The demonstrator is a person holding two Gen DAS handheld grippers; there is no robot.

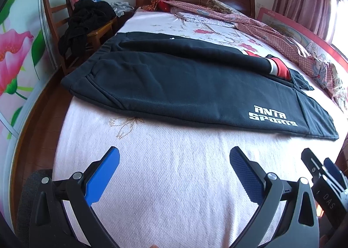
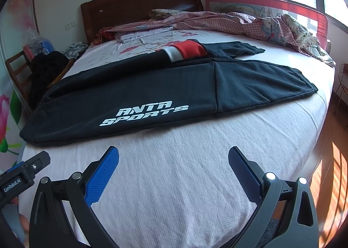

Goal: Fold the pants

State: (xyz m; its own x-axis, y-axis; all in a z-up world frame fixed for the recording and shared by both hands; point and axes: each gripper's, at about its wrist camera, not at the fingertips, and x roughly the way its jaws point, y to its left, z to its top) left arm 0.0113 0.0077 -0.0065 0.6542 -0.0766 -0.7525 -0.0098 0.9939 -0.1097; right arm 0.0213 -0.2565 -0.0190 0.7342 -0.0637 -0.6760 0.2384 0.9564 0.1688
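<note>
Fingers of left gripper point(image 1: 174, 168) and right gripper point(image 2: 173, 167) spread, empty. Black fleece sweatpants point(image 1: 174, 82) lie crosswise on pink bedsheet point(image 1: 174, 182), waistband left.

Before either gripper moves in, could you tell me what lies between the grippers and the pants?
Only bare bedsheet. Both wrist views show it: the left gripper and right gripper hang open short of the pants, with nothing else on that stretch.

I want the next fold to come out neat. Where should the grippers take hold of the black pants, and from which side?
Probably the near long edge of the black pants, approached low from the front. That edge lies flat on the bed sheet, facing both open grippers: the left gripper towards the waistband end, the right gripper towards the cuff end.
</note>
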